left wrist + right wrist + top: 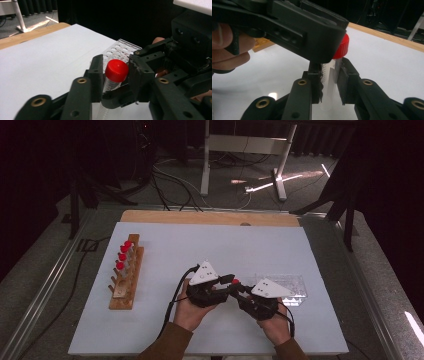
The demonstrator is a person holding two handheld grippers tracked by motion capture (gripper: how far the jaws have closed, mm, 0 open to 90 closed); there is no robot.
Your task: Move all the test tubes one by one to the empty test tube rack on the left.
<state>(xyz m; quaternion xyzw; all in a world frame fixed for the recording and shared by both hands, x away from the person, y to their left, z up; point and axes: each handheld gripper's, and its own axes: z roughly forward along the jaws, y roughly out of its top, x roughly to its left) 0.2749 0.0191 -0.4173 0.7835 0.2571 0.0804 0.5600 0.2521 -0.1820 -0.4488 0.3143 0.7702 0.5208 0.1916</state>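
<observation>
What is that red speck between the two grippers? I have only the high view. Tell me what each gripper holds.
Observer: In the left gripper view, the left gripper has its fingers shut on the red cap of a clear tube.
Operator: Now the right one.
Observer: In the right gripper view, the right gripper clamps the tube's clear body just below the cap.
Operator: Describe the tube's side.
Observer: Printed graduation marks run down it.
</observation>
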